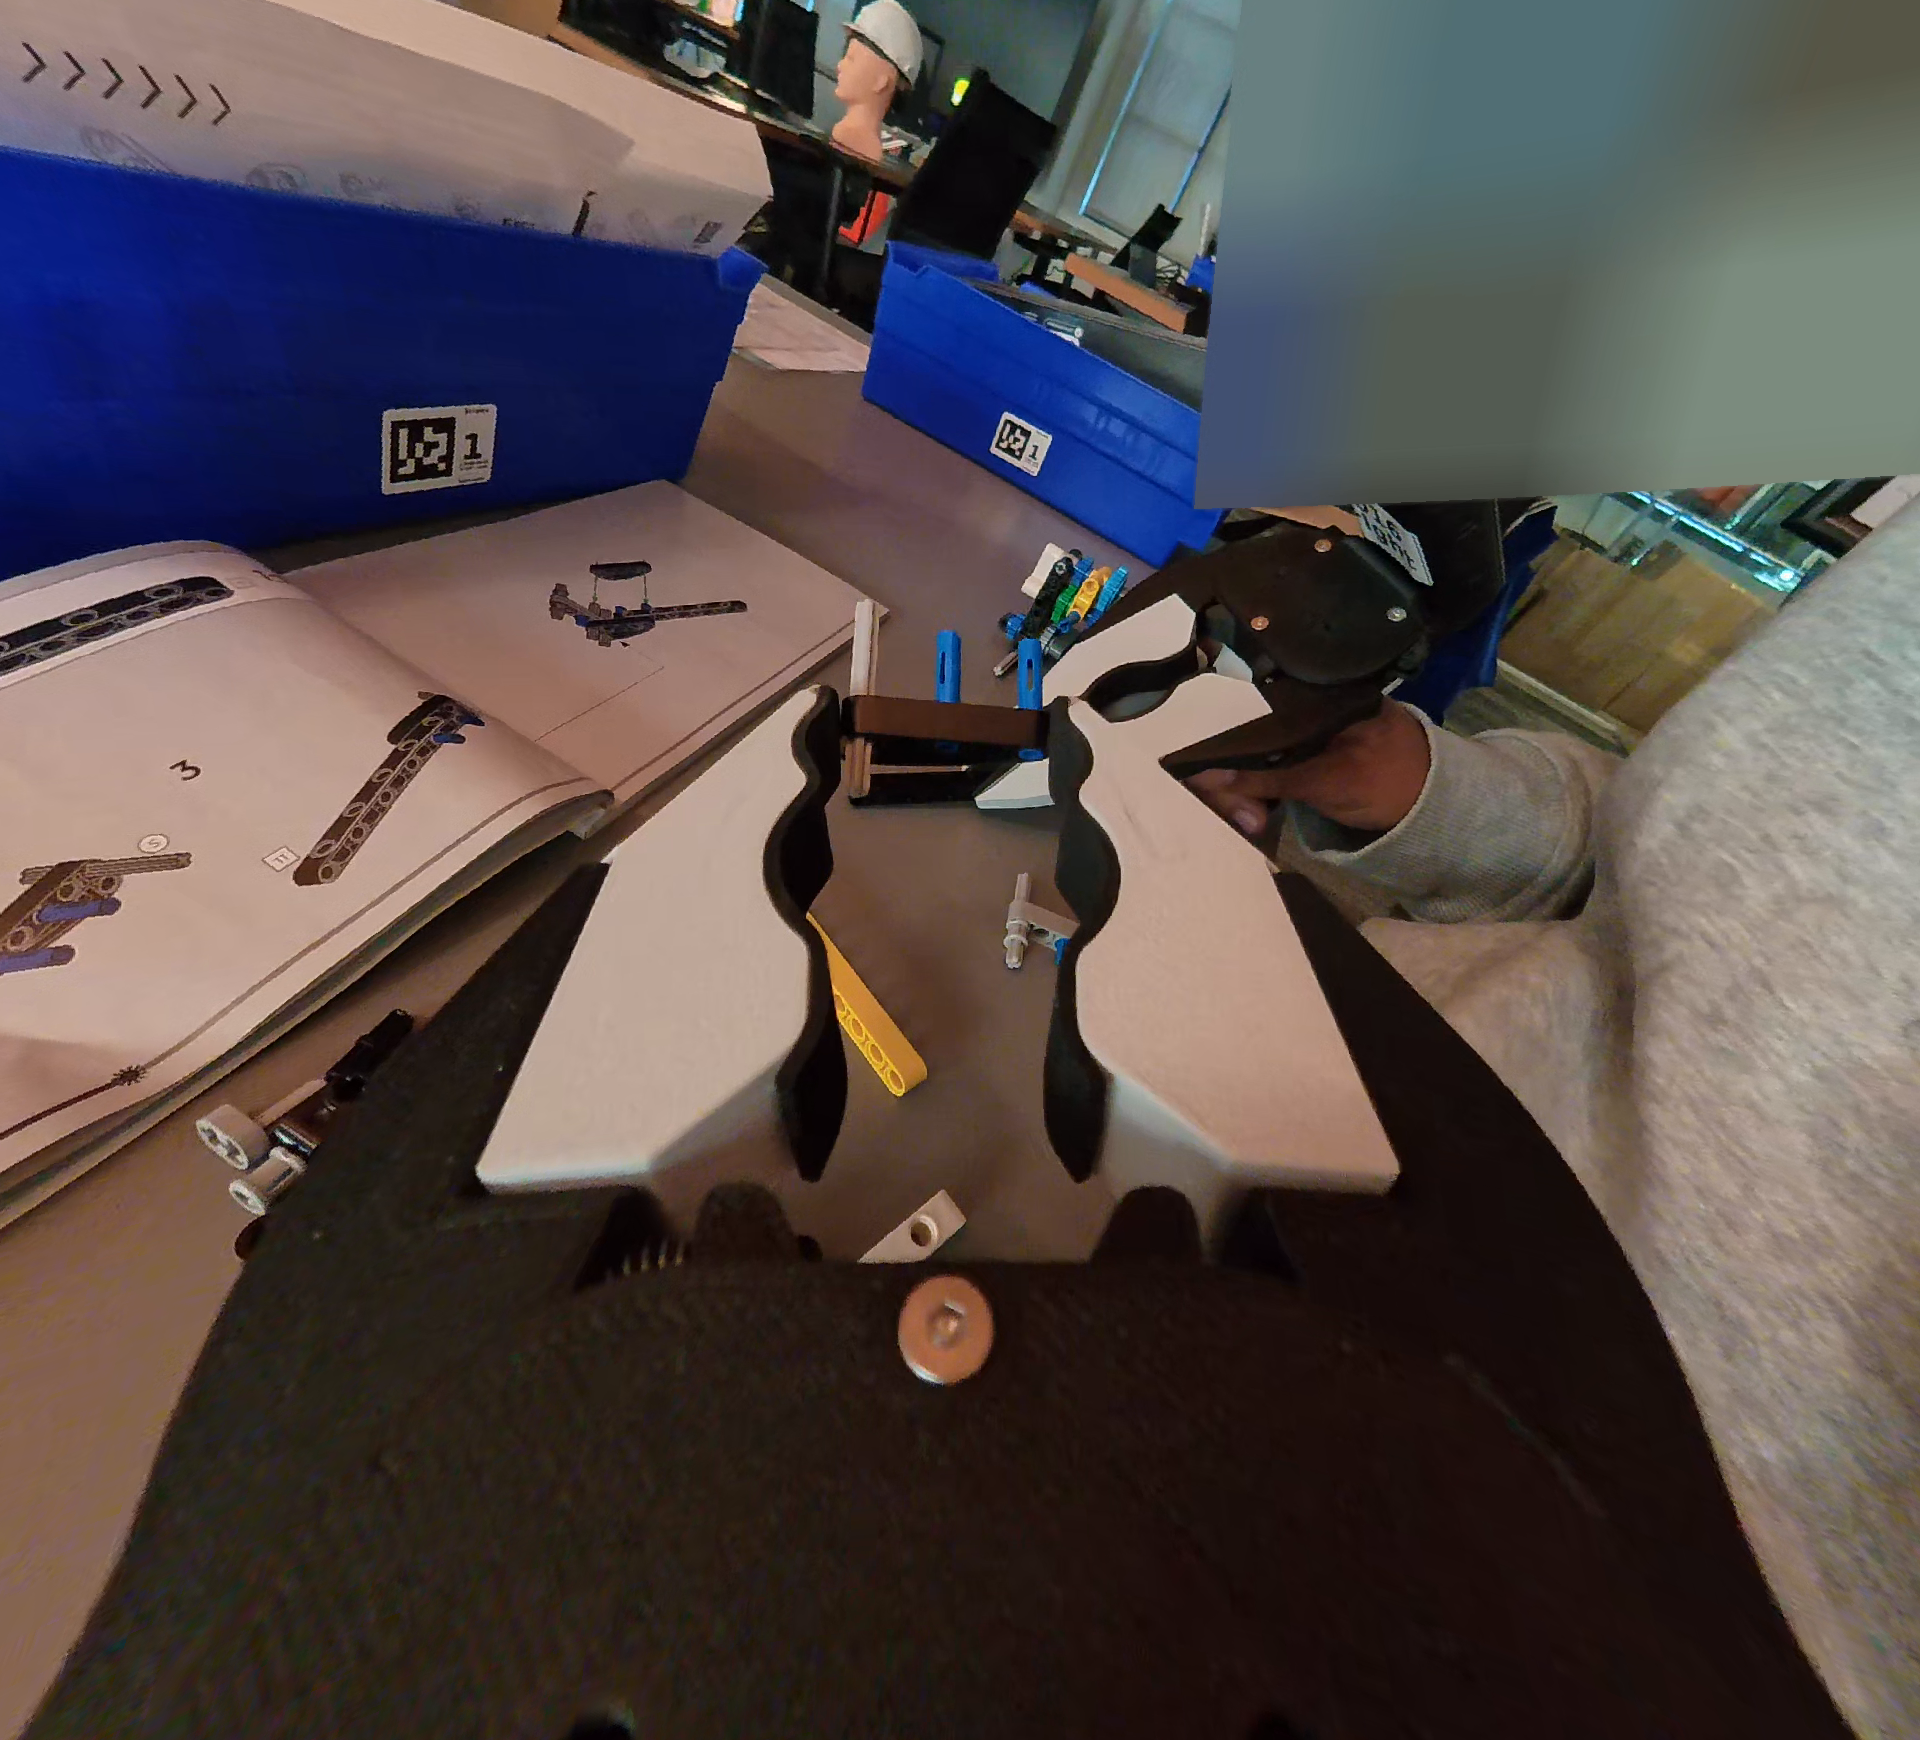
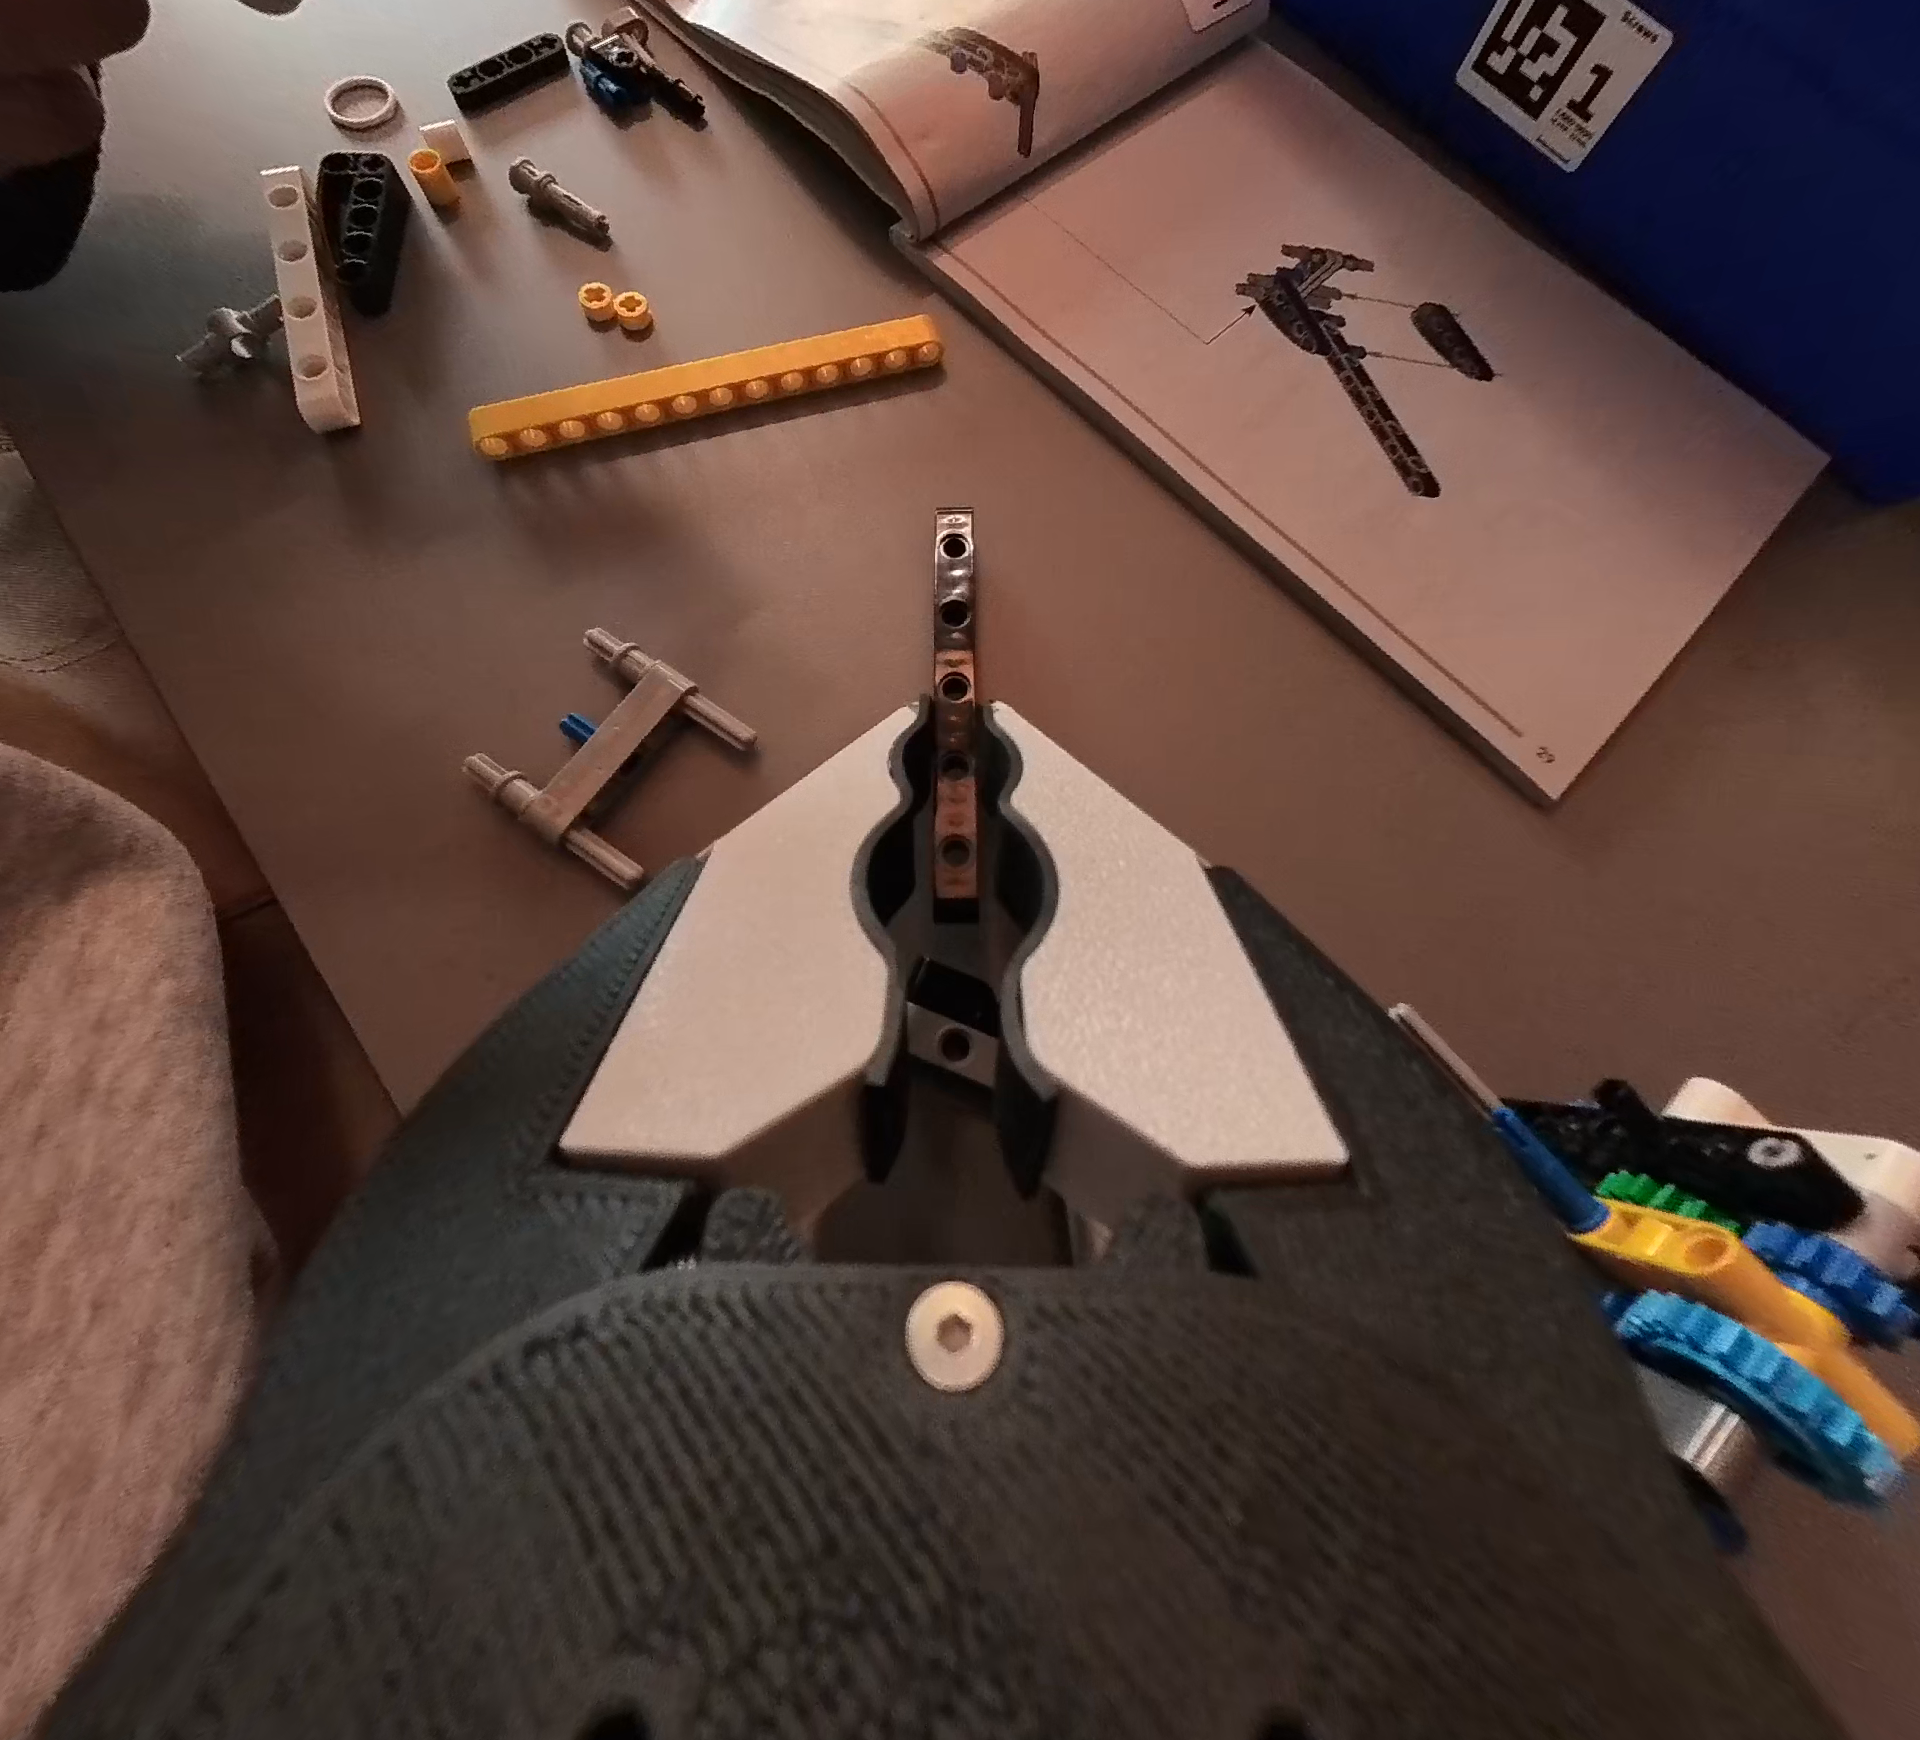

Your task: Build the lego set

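Right claw [image 2: 951, 724] is clamped tight on a black lego beam [image 2: 954, 610] that sticks out past its tips above the table [image 2: 1195, 859], left claw [image 1: 945, 734] pinches a dark beam assy w/ blue pins [image 1: 940, 729] btwn its tips, open manual [image 2: 1351, 402] just beyond.

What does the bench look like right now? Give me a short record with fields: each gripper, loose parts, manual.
left gripper: closed on a short dark assembly with blue pins
right gripper: shut on a long dark beam that sticks out past its tips
loose parts: long yellow beam, white beam, grey frame
manual: open, flat on the table
bin: blue, behind the manual
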Tool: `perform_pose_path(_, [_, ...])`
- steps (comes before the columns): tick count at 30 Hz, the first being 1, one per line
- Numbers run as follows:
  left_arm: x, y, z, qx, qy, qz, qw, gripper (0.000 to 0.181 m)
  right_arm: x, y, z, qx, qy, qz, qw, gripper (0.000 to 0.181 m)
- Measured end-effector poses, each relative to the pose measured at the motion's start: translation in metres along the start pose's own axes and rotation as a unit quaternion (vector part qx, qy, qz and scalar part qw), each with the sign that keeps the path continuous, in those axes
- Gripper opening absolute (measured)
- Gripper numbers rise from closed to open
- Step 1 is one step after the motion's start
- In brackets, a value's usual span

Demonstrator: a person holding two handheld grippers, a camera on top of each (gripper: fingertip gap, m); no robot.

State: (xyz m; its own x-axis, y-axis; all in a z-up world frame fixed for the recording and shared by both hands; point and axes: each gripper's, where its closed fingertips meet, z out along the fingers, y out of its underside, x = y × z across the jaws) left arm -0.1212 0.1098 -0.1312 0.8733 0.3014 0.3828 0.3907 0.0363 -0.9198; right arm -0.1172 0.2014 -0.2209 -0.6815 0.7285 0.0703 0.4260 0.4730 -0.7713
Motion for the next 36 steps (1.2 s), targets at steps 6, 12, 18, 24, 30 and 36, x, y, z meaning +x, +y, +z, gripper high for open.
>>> perform_pose_path(6, [0.0, 0.001, 0.0, -0.001, -0.001, 0.002, 1.0, 0.037, 0.0, 0.0, 0.0, 0.0, 0.002, -0.002, 1.0, 0.007])
perform_pose_path(12, [0.0, 0.002, 0.001, -0.004, 0.0, 0.004, 1.0, 0.037, 0.0, 0.0, 0.0, 0.0, 0.002, -0.002, 1.0, 0.007])
perform_pose_path(18, [0.0, 0.006, 0.003, -0.017, 0.001, 0.011, 1.0, 0.037, 0.004, -0.002, -0.003, 0.012, -0.005, 0.023, 1.0, 0.018])
perform_pose_path(24, [0.033, 0.018, 0.008, -0.048, 0.079, 0.028, 0.995, 0.037, -0.011, -0.037, -0.029, 0.12, -0.066, 0.063, 0.989, 0.017])
perform_pose_path(30, [0.055, 0.035, 0.014, -0.086, 0.117, 0.046, 0.988, 0.037, -0.047, -0.074, -0.067, 0.239, -0.237, 0.173, 0.926, 0.014])
perform_pose_path(36, [0.065, 0.044, 0.018, -0.105, 0.124, 0.067, 0.984, 0.037, -0.044, -0.069, -0.064, 0.224, -0.265, 0.223, 0.911, 0.015])
